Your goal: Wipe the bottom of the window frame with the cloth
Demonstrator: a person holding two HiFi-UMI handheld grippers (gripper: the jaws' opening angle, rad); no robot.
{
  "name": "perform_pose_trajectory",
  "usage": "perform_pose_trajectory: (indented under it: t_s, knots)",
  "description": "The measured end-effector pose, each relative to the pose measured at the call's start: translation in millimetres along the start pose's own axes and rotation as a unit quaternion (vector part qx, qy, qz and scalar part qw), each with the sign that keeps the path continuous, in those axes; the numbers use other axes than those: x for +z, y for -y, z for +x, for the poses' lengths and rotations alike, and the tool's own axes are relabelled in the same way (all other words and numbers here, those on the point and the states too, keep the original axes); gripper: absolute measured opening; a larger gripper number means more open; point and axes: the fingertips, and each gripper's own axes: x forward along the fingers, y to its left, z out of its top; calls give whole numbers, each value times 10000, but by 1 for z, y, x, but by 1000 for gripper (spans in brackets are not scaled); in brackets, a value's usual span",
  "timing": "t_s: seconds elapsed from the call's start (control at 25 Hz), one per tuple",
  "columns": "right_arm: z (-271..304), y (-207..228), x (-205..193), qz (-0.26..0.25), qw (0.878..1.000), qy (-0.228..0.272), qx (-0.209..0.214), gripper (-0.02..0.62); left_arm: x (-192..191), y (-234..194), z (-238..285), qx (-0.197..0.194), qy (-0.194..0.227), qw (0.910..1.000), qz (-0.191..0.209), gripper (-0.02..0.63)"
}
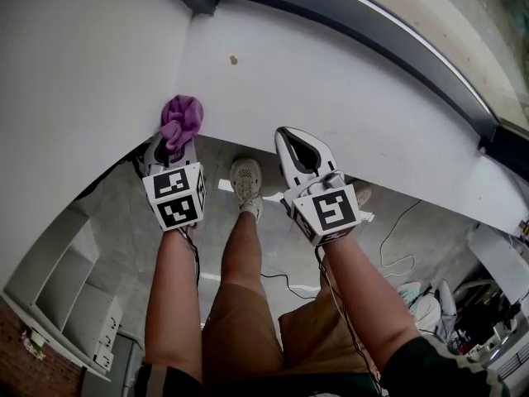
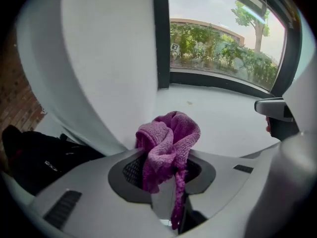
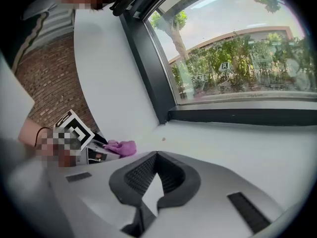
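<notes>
Where the jaws of the left claw (image 2: 163, 168) meet, they are pinched on a purple terry cloth (image 2: 167, 142), which bunches in a crumpled knot above the tips while a thin tail of it hangs down between them. In the head view that knot sits at the near edge of the white window sill (image 1: 331, 77), close to the white side wall (image 1: 74, 64) on the left and well apart from the dark bottom rail of the window frame (image 1: 372, 25). The right claw (image 3: 156, 155) is pressed together at its tips with nothing between them; only the sill's surface shows through the oval gap behind the tips. It hovers at the sill's near edge too, to the right of the cloth and apart from it. A small brown speck (image 1: 233, 59) lies on the sill beyond the cloth, between it and the frame. Through the glass stand green shrubs (image 2: 223, 53) and a tree. Below the sill, the person's bare legs, a pale sneaker (image 1: 246, 180) and a white cable (image 1: 397, 246) show over the grey floor
</notes>
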Motion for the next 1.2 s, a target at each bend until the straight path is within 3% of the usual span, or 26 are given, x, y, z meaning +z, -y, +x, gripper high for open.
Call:
perform_pose_trajectory:
  t_s: [0.8,1.08,1.2]
  knots:
    - [35,7,14,165,9997,130,-115,14,23,11,14,-76,-296,9985,464,118]
    - [40,9,12,202,9997,80,-79,14,38,16,25,-210,-407,9990,-5,118]
    - [40,12,13,299,9995,81,-87,14,54,21,34,-152,-341,9992,138,118]
